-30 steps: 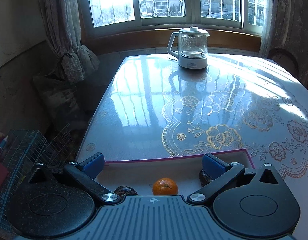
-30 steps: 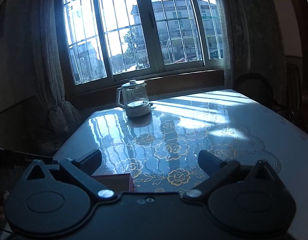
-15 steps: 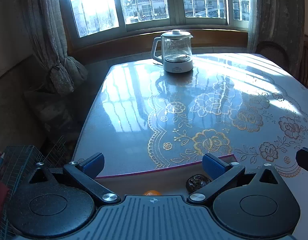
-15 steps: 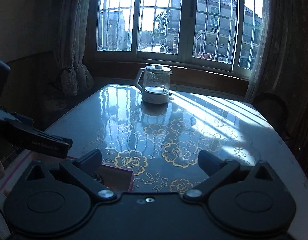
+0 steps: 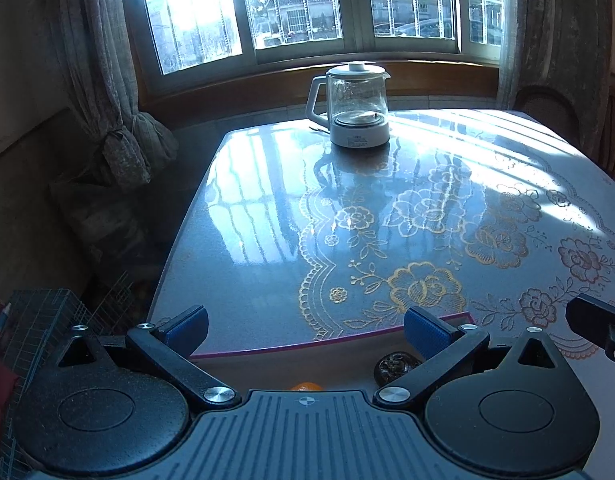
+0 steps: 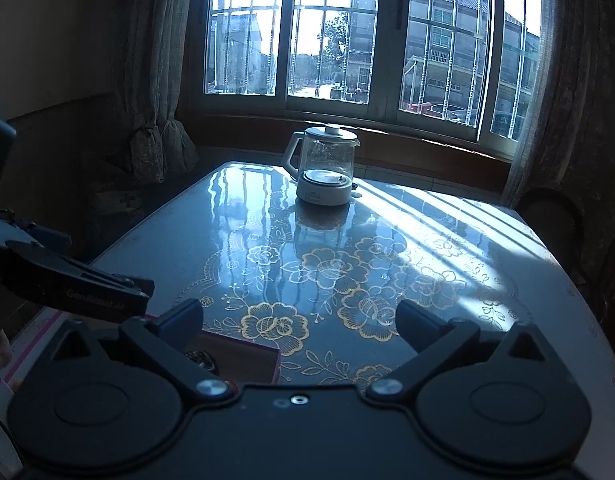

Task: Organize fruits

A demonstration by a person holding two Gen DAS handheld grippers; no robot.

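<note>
The shallow cardboard box with a magenta rim (image 5: 331, 346) lies at the table's near edge. Inside it sit an orange tangerine (image 5: 306, 386) (mostly hidden by the gripper body) and, just right of it, a dark wrinkled fruit (image 5: 393, 365). Above the box the left gripper (image 5: 305, 326) gapes wide, holding nothing; the right gripper (image 6: 299, 320) is likewise spread and unladen beside the box's right corner. Far beyond the box stands a glass kettle with white base (image 5: 357, 110).

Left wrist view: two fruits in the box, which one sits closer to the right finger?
The dark fruit, right beside the right blue finger of the left gripper. The orange lies nearer the middle, mostly hidden by the gripper body.
</note>
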